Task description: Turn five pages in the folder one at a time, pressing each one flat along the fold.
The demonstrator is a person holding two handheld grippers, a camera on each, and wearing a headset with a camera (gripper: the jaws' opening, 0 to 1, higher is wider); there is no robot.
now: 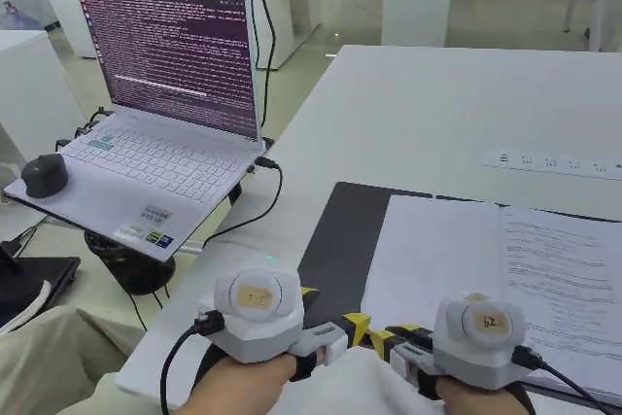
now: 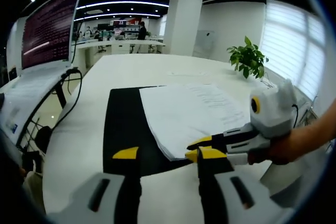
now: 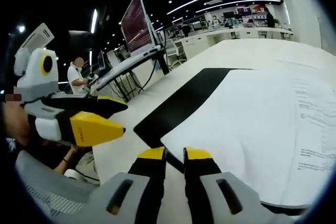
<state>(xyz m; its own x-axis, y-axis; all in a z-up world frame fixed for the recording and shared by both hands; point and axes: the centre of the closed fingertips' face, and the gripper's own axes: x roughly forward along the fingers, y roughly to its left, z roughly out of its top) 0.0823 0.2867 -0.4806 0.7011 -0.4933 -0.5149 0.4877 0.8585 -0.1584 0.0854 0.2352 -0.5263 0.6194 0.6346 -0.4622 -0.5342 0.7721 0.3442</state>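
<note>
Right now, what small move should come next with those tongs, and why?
Probably part the right tongs slightly and ease them forward onto the near edge of the page. They sit shut just short of that edge, gripping nothing, and the page lies flat in the folder. The left tongs are open beside them, empty too.

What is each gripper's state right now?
Left gripper: open, holding nothing.
Right gripper: almost closed, by the near corner of the page; whether it grips it cannot be told.
</note>
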